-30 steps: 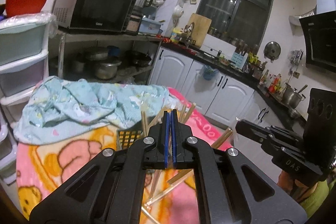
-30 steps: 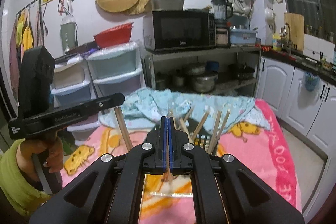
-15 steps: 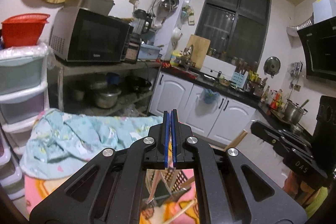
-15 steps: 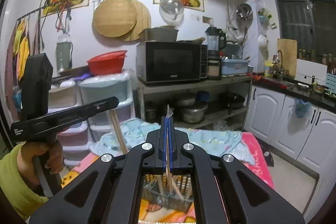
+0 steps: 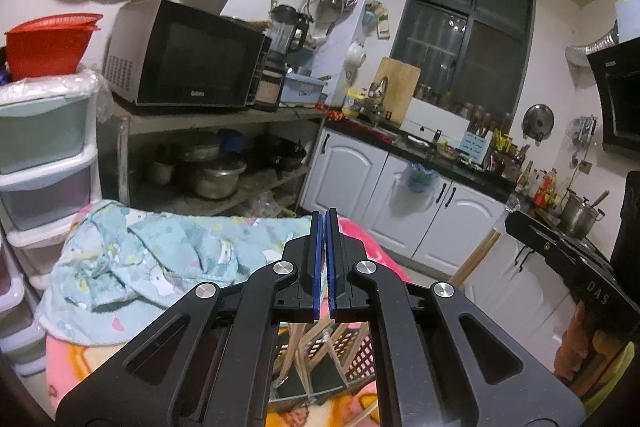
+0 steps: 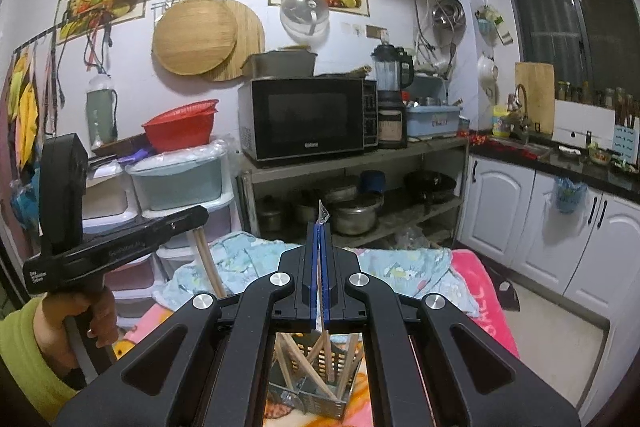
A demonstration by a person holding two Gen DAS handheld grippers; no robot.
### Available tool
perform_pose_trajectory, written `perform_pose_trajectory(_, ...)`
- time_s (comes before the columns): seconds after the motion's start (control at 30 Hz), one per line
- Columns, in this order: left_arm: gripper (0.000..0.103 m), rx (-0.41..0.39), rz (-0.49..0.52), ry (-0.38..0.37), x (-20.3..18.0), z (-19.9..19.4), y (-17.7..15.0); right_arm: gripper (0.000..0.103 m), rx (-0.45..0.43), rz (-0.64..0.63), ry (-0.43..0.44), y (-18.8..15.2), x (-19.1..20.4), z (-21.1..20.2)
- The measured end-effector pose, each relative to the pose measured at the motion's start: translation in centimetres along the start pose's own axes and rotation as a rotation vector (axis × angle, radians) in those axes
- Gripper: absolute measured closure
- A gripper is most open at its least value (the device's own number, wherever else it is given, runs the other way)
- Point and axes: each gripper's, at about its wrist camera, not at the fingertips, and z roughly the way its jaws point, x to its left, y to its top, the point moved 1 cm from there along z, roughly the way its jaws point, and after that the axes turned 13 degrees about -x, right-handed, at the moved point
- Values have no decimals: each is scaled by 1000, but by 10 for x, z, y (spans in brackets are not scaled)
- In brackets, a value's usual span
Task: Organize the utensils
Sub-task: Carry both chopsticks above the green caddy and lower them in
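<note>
- The pink blanket makes a soft surface, so the utensil basket, at 6 o'clock below me, could tip if a stick jabs its rim.
- My left tongs, at 9 o'clock, are clamped tight on a wooden chopstick by its top; hanging free, it may swing and miss.
- My right tongs pinch a thin chopstick; it could slip.
</note>
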Motion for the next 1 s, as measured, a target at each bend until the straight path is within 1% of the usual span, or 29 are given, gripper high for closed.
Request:
perform_pose_trajectory(0.37,102,63,-13,12,9,20,-24,101,81,22,-2,-28,-2,21)
perform_pose_trajectory(1.0,102,166,-16,16,17,27,-59,101,194,33,11,-70,8,40)
